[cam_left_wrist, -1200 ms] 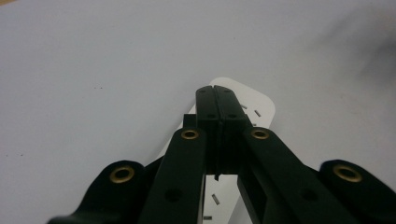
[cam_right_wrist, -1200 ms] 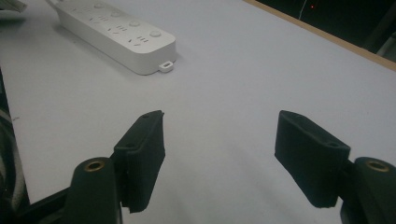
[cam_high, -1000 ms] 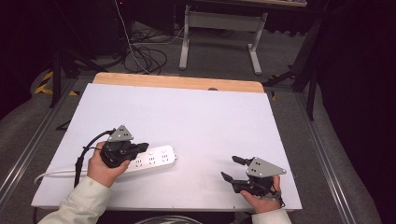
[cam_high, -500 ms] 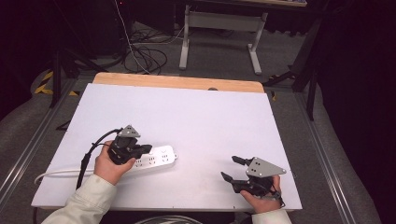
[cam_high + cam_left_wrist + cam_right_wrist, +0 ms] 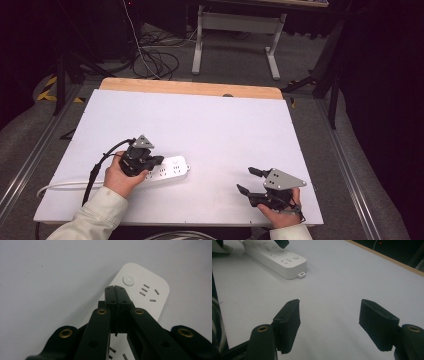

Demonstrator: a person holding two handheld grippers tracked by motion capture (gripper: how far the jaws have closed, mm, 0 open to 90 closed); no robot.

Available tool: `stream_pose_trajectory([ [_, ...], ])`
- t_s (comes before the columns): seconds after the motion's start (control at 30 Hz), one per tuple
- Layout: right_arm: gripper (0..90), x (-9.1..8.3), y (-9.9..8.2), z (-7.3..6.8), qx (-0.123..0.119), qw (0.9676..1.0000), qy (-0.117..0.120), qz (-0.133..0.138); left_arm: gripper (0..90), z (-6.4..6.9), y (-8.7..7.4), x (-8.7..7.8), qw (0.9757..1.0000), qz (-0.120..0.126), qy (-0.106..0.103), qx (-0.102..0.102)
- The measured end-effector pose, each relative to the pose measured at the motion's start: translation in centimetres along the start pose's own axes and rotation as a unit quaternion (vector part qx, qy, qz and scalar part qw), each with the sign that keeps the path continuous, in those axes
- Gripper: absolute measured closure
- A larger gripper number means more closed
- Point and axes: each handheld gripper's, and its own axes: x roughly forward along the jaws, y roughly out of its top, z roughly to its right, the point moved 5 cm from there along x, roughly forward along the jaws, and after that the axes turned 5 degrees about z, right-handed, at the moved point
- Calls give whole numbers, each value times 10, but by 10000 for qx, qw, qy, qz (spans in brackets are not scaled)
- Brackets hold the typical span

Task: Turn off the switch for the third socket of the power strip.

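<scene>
power strip (image 5: 167, 169): white, lying flat on the white table (image 5: 210, 125), toward the near left part of it; its cord (image 5: 60, 186) trails off from its left end toward the table's left edge.
left gripper (image 5: 150, 161): above the strip's left half; in the left gripper view (image 5: 115, 291) the two black jaws are pressed together with nothing between them, tips just short of the round button (image 5: 128, 280) at the strip's far end.
right gripper (image 5: 247, 181): well to the right of the strip, resting low at the table's near edge; in the right gripper view (image 5: 329, 315) its jaws stand wide apart and empty, pointing back toward the strip (image 5: 277, 257).
handling: judging by looks, a rigid plastic body, fairly light, with smooth and likely slippery sides; it may slide on the smooth table when pushed, and the cord would drag behind.
where to take hold: across the narrow width of the strip, on the long flat sides near the middle, rather than by the cord; the button is better pressed straight down with closed tips, as the left gripper seems set to do.
small tab (image 5: 301, 274): at the strip's right end, too small to grip well.
change from a second ago: the left hand has shifted a little toward the strip's right end and lower onto it; the strip and the right gripper sit as before.
</scene>
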Motion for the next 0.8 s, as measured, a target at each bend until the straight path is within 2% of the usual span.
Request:
stream_pose_trajectory([
  [0.8,336,-1,0,0,-13,10000,8,8,899,2,-3,7,9998,-52,152,93],
])
